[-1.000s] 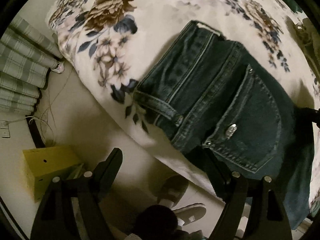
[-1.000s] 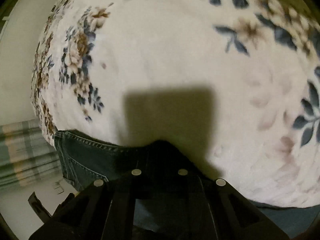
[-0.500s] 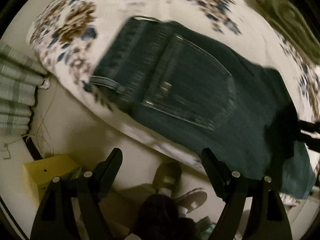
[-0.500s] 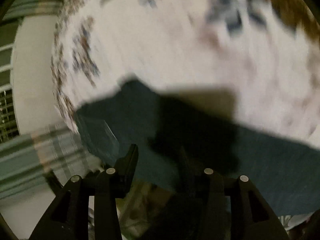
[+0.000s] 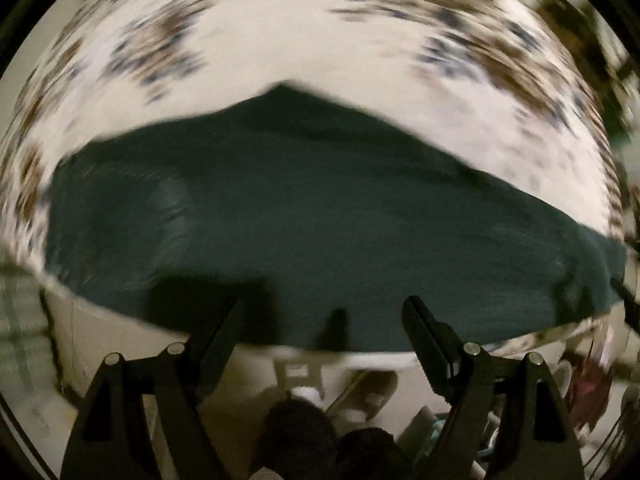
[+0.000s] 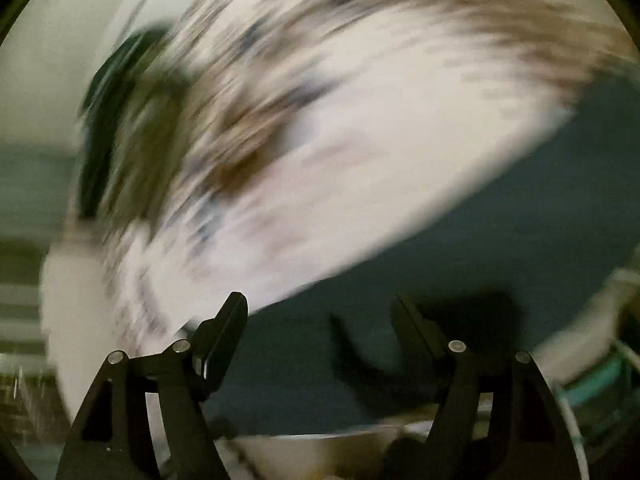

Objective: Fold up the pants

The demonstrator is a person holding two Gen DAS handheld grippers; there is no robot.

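The jeans (image 5: 320, 216) are lying flat along the near edge of the bed, on the floral blanket (image 5: 320, 60), as one long dark band running left to right. Everything's motion-blurred, so I can't make out pockets or seams, and can't tell for sure how many layers are stacked there. My guess is the lengthwise fold is done, since it reads as a single-leg-wide strip, and the crosswise folds are still left.

Left gripper (image 5: 320, 320) hangs over the near hem area, jaws spread wide, nothing between them. Right gripper (image 6: 320, 316) is opening right now, also over the denim with nothing pinched.

Below the bed edge you can see slippers (image 5: 360, 392) on the floor.
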